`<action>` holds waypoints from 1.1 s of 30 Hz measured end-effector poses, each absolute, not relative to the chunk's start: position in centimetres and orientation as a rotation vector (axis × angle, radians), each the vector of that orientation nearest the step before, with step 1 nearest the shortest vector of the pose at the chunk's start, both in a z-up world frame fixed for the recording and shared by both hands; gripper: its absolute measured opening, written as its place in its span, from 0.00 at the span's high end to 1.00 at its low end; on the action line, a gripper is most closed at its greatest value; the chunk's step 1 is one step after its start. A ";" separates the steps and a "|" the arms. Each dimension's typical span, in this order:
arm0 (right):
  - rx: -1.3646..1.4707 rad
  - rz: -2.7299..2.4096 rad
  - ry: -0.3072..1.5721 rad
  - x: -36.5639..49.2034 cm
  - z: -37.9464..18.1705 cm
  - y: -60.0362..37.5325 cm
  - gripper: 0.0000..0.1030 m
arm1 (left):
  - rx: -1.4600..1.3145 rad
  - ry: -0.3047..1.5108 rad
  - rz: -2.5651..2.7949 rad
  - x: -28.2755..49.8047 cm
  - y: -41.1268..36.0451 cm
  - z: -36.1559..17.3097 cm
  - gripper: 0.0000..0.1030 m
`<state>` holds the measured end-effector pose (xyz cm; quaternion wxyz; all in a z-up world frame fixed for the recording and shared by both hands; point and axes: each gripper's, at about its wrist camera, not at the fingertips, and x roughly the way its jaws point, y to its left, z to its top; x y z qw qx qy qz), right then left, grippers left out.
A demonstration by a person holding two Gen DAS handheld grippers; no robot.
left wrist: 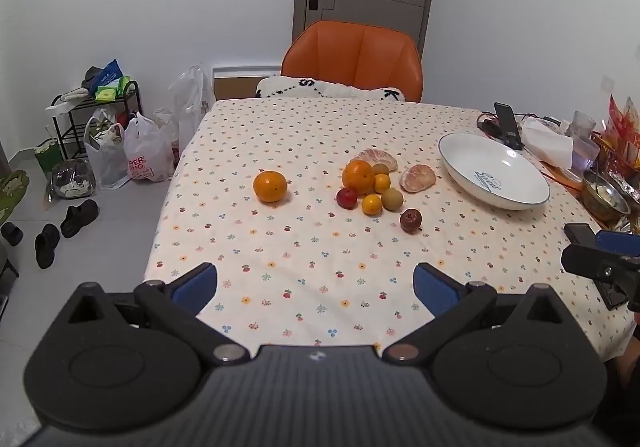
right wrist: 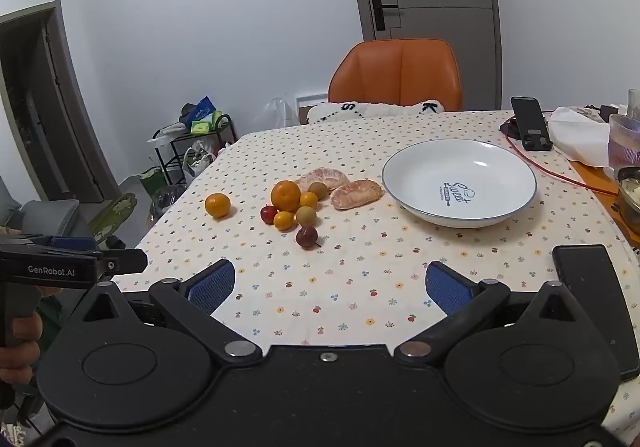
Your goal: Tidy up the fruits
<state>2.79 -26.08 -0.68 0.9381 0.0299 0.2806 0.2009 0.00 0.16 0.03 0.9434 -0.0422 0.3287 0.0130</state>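
Fruit lies in a cluster on the flowered tablecloth: a large orange [left wrist: 358, 176] [right wrist: 285, 195], small yellow-orange fruits [left wrist: 371, 204] [right wrist: 283, 220], a red fruit [left wrist: 346, 198] [right wrist: 268, 214], a dark red fruit [left wrist: 411, 220] [right wrist: 307, 236] and two peeled citrus pieces [left wrist: 418, 178] [right wrist: 356, 193]. One orange [left wrist: 270, 186] [right wrist: 217, 205] sits apart to the left. An empty white bowl [left wrist: 472, 151] [right wrist: 420, 171] stands right of the fruit. My left gripper [left wrist: 315, 287] is open over the near table edge, nothing between its fingers. My right gripper [right wrist: 330, 285] is open too, short of the fruit.
An orange chair [left wrist: 352, 55] [right wrist: 396, 73] stands at the far side. A phone [right wrist: 531, 123], red cable, tissue and jars crowd the right edge. A black phone [right wrist: 592, 303] lies near my right gripper. Bags, a rack and shoes [left wrist: 80, 213] sit on the floor at left.
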 end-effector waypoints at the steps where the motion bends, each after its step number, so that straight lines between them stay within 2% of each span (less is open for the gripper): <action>1: 0.070 0.415 0.573 2.9 -0.7 -26.4 0.00 | -0.084 0.669 0.027 0.0 0.2 0.0 0.00; 33: 0.056 0.415 0.571 2.9 -0.7 -26.6 0.00 | -0.053 0.648 0.005 -0.7 -0.8 0.8 0.00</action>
